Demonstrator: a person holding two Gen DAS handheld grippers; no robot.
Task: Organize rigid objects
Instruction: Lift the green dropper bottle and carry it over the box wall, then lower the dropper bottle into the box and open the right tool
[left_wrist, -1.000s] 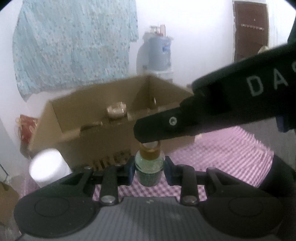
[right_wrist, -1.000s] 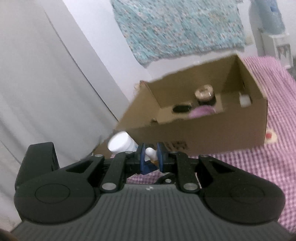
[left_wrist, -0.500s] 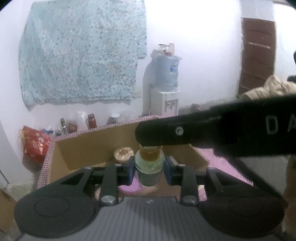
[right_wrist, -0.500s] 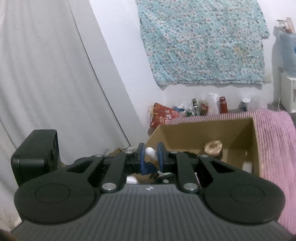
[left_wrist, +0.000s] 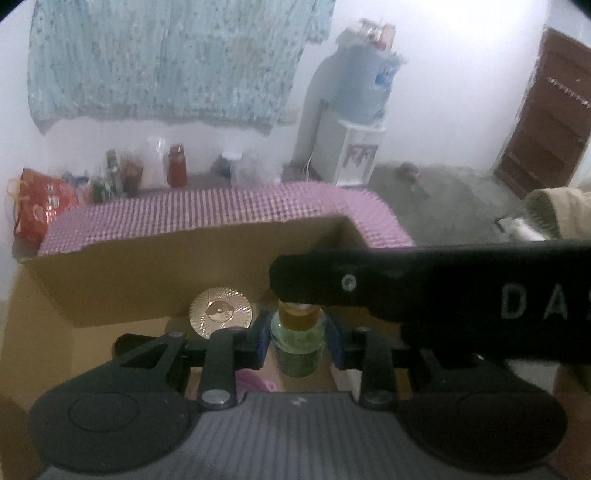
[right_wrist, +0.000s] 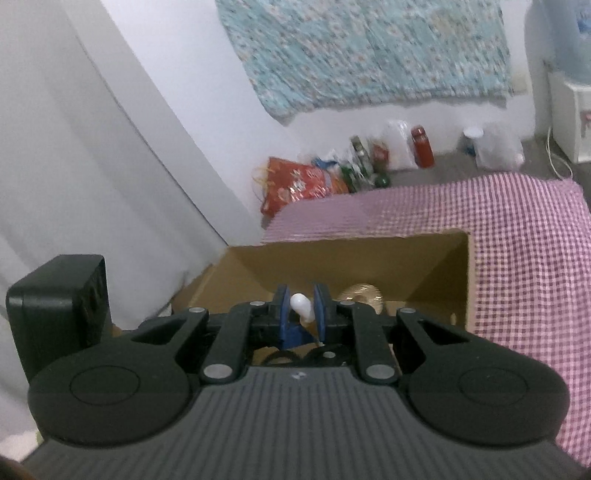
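Observation:
My left gripper (left_wrist: 297, 341) is shut on a small green glass bottle (left_wrist: 298, 345) with a gold cap and holds it upright over the open cardboard box (left_wrist: 155, 269). In the box lie a gold-lidded jar (left_wrist: 220, 312) and something pink (left_wrist: 255, 384). The other gripper's black arm (left_wrist: 443, 295) crosses just above the bottle's cap. My right gripper (right_wrist: 300, 317) is shut on a small white piece (right_wrist: 300, 308) over the same box (right_wrist: 369, 258); the gold-lidded jar (right_wrist: 362, 295) shows beyond its fingers.
The box stands on a purple checked cloth (right_wrist: 517, 240). Behind it on the floor are bottles (left_wrist: 175, 170), a red bag (left_wrist: 40, 206) and a water dispenser (left_wrist: 362, 110). A brown door (left_wrist: 546, 122) is at the far right. A white wall (right_wrist: 92, 166) stands at the left.
Both grippers have moved forward and over the box, so I now look down into it. Each still holds its object. The gold-lidded jar has come close under the left gripper.

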